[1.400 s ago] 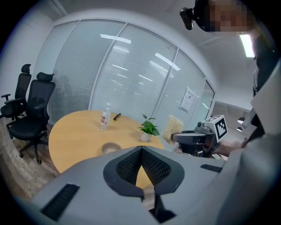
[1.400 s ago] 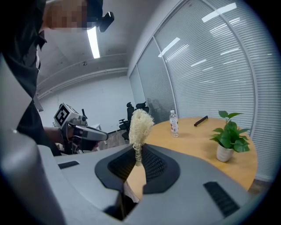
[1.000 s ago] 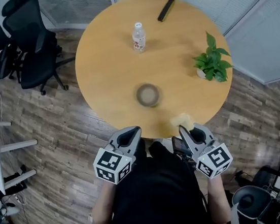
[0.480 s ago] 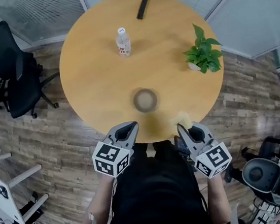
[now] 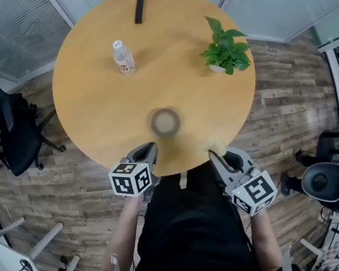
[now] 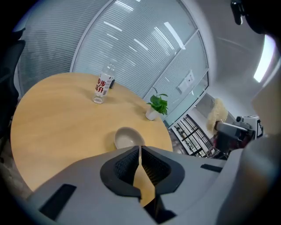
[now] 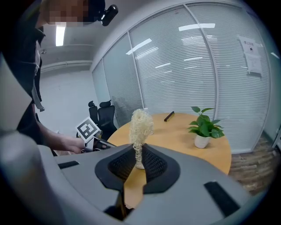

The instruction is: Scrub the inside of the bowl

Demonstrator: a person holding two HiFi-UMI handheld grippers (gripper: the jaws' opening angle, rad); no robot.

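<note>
A grey bowl (image 5: pixel 165 121) stands upright on the round wooden table (image 5: pixel 92 111), toward its near edge; it also shows in the left gripper view (image 6: pixel 127 137) and looks empty. My left gripper (image 5: pixel 148 148) hovers at the table's near edge, just short of the bowl, its jaws (image 6: pixel 139 156) shut with nothing between them. My right gripper (image 5: pixel 212 155) is to the right, also at the rim, shut on the stem of a pale yellow fibre scrubber (image 7: pixel 140 125) that stands up from the jaws. Neither gripper touches the bowl.
Farther back on the table are a water bottle (image 5: pixel 124 56), a potted plant (image 5: pixel 223 50) and a black remote (image 5: pixel 139 5). Black office chairs (image 5: pixel 2 135) stand to the left, and a dark bin (image 5: pixel 325 182) sits on the wood floor at right.
The head view has swung, so the table and bowl sit further left and higher. Both grippers stay at the near edge; the left one has turned slightly. The bowl has not moved on the table.
</note>
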